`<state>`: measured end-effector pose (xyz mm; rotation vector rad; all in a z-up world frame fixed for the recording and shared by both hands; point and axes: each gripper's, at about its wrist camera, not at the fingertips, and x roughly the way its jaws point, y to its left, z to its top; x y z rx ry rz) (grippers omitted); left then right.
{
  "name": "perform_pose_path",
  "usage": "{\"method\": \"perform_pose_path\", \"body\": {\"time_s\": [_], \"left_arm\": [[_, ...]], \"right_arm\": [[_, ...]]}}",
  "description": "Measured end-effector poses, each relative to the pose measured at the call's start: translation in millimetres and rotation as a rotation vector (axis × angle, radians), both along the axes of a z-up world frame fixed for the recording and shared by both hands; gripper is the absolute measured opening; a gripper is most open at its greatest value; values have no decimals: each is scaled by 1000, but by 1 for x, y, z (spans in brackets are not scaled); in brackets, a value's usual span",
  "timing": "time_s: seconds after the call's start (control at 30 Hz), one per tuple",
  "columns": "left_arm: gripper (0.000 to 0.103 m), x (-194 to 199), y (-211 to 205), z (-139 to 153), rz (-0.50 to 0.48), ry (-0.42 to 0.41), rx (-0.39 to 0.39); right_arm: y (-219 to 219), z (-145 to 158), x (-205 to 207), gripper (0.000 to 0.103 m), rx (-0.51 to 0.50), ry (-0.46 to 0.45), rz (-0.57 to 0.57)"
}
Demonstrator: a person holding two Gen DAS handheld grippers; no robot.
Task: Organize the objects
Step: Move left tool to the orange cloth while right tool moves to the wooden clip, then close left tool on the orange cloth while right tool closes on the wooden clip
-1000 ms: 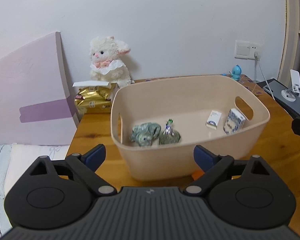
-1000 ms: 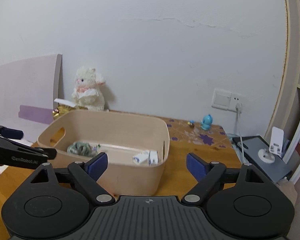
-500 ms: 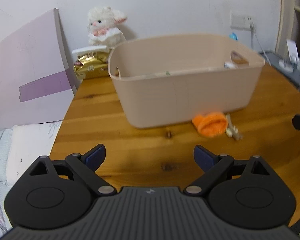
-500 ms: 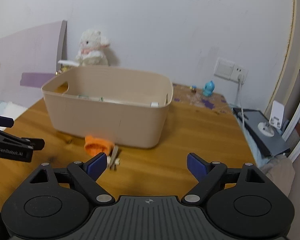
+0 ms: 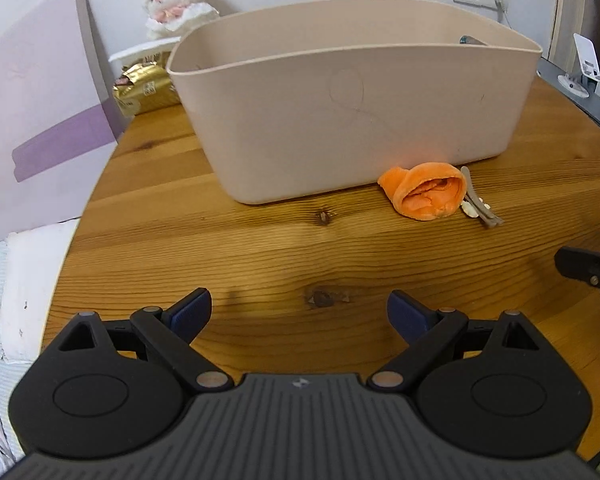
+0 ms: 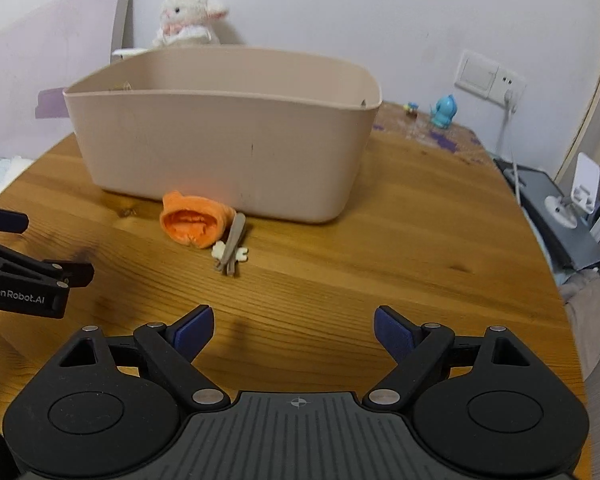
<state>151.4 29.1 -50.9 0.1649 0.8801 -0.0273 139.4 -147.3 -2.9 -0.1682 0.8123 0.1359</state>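
A beige plastic bin [image 5: 352, 96] [image 6: 224, 140] stands on the round wooden table [image 5: 260, 248] [image 6: 400, 264]; its contents are hidden from this low angle. In front of it lies a rolled orange cloth [image 5: 426, 190] [image 6: 194, 220], with a grey hair clip [image 5: 478, 204] [image 6: 232, 244] touching its right side. My left gripper [image 5: 300, 312] hovers low over the table in front of the bin, open and empty. My right gripper [image 6: 292, 328] is also open and empty, just short of the clip. Each gripper shows at the edge of the other's view.
A white plush lamb [image 5: 180, 0] [image 6: 188, 16] and a gold foil packet [image 5: 146, 88] sit behind the bin by the wall. A lilac board [image 5: 40, 92] leans at the left. A blue toy [image 6: 444, 110], a wall socket [image 6: 488, 78] and a grey device [image 6: 556, 208] are at the right.
Both grippers have dropped from above the bin to low over the table in front of it. The bin's inside is no longer visible; the orange cloth and clip have come into view.
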Motion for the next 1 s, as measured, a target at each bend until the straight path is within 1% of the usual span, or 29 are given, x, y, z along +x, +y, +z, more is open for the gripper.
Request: {"method": "perform_pose_path", "body": {"time_s": [0.1,0.27,0.4,0.57,0.67,0.8,0.83,0.9,1.0], "left_arm": [[95,8,-2,-3,-8,7,-17],[95,22,-8,-3,-31,13,-74],[95,36,-14,-6,-42,16,-98],[96,53,-18,-14,-30,29,-157],[96,59,-21,-16,-18,0,-162],[96,69,-23,-17,1,-22,-195],[96,71,-25,-17,-2,-26,-192],[95,75,-28,-19,-8,-38,-176],[94,77,-32,-21,1,-59,-168]], "right_arm": [[2,-7,8,89,3,16,8],[6,-18,23,89,8,36,27],[8,-27,35,89,22,47,38],[10,-33,49,91,59,46,60],[12,-35,58,91,72,39,69],[14,-38,71,91,87,24,63],[15,-39,72,91,88,20,61],[16,-40,75,89,92,11,61],[16,-40,75,81,96,-2,66]]}}
